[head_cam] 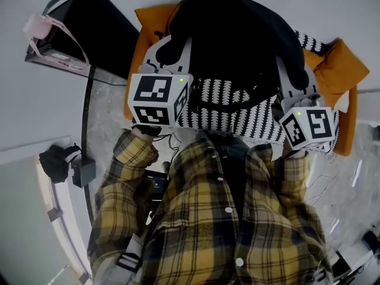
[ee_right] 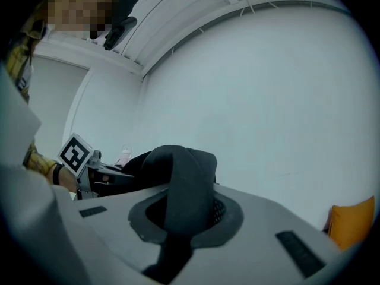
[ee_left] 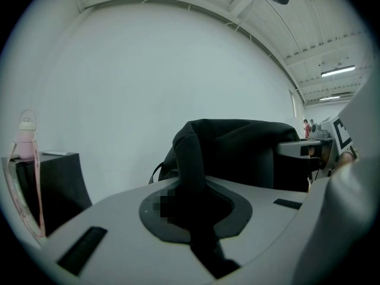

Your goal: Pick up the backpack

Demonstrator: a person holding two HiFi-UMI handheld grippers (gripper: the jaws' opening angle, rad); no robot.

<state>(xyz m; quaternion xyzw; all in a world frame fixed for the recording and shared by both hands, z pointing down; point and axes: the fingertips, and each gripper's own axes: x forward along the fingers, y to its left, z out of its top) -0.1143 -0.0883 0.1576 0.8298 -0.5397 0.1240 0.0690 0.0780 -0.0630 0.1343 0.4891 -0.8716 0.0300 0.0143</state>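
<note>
Head view showed the backpack (head_cam: 237, 34) hanging between both grippers, just ahead of the person, seemingly lifted. Jaws of the left gripper (ee_left: 193, 209) and right gripper (ee_right: 178, 218) each stood narrow, clamped on a strap (ee_left: 191, 153).

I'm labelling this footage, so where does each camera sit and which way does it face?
Head view: on the head, looking steeply down at the backpack; plaid shirt, left gripper and right gripper show.
Left gripper view: on that gripper, looking along jaws shut on a black strap; right gripper at right edge.
Right gripper view: on that gripper, looking along jaws shut on another strap; left gripper at left edge.
Shared: all three show the backpack and both grippers.
</note>
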